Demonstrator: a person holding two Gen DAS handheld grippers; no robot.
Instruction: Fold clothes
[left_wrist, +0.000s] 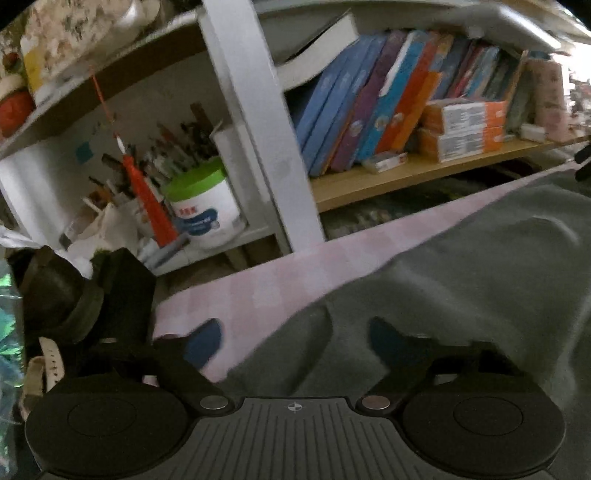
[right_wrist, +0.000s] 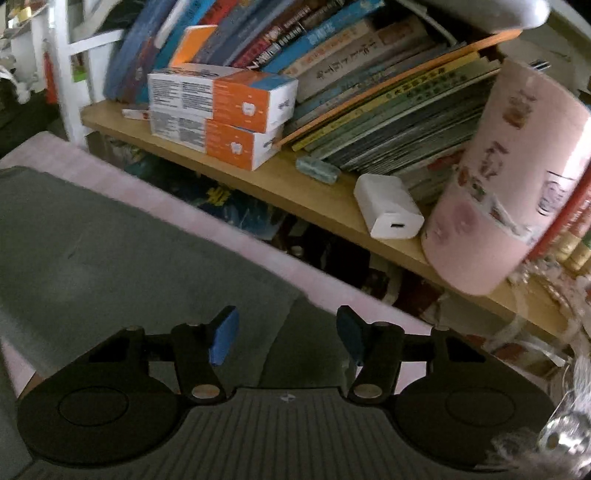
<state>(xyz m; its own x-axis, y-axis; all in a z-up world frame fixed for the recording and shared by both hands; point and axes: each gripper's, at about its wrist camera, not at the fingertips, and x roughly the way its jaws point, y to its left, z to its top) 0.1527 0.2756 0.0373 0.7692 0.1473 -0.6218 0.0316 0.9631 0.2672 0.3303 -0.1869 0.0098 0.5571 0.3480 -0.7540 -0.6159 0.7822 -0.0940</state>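
While both tongs stand over the garment's far edge, apply the lines below.

Garment: grey cloth (left_wrist: 461, 266) lies spread on the pink-checked table (left_wrist: 258, 280); the right view shows the same cloth (right_wrist: 110, 236) with its far corner at 12 o'clock of the tongs.

Left tongs (left_wrist: 295, 341): jaws apart, nothing clamped. One pad sits over the bare table at 10 o'clock, the other over the cloth at 2 o'clock, so the cloth's edge runs between them.

Right tongs (right_wrist: 287, 334): jaws apart, nothing clamped. A crease or hem of the cloth lies between the pads; bare table shows at 3 o'clock.

Step judged: taking hold of the far edge at two points, before drawing it over for a fold.

Method, left: lower until the edge passes fully between the pads, then close. Take only the cloth, not the table cover, which looks like fabric too.

Method, right: grip close to the corner, so that the edge hangs straight between both hands.

Lift: raise both hands level and together; keep the edge taut.

Hazard, 12 o'clock: shelf (right_wrist: 258, 177) with boxes (right_wrist: 221, 110), a white charger (right_wrist: 388, 210) and a pink cup (right_wrist: 506, 177) stands just beyond the table. Draw the cloth away from it.

Visibility: frames are blurred; whether the pads touch cloth cannot be told.
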